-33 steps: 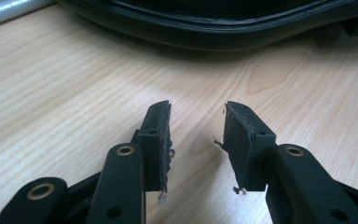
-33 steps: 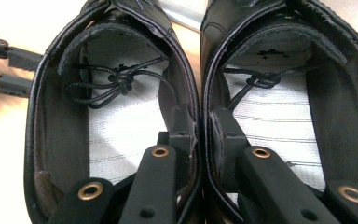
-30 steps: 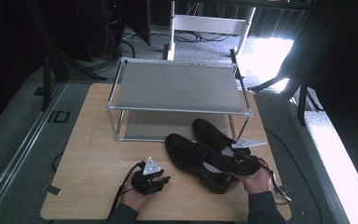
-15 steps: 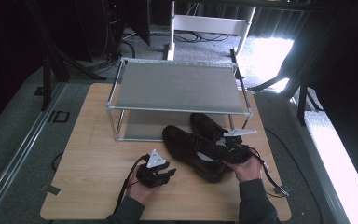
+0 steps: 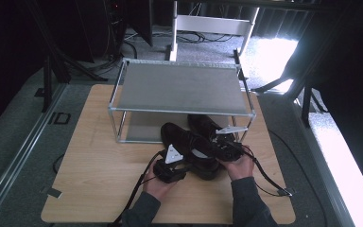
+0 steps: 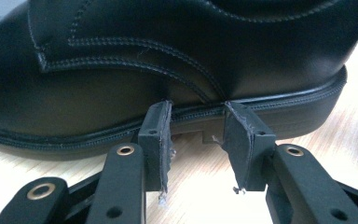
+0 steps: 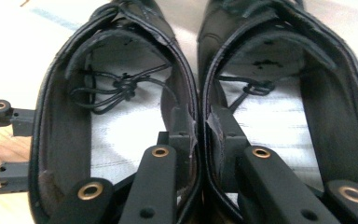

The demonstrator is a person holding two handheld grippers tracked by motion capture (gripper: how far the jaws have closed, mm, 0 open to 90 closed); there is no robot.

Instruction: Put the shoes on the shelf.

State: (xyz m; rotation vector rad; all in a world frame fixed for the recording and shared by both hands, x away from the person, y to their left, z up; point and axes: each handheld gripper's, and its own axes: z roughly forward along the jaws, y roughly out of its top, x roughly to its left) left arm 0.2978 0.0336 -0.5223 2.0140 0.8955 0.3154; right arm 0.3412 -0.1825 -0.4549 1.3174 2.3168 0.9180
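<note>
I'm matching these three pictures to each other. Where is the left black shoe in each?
High view: the left shoe lies lower centre, before the rack.
Left gripper view: its side and sole span the top.
Right gripper view: its opening is left.
Shared landmark: the wooden table.

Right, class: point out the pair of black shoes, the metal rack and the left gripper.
pair of black shoes [image 5: 189, 142]: high view, upper of the left-hand shoe.
metal rack [image 5: 179, 89]: high view, middle of its top shelf.
left gripper [image 6: 196, 128]: left gripper view, midway between its fingertips.
</note>
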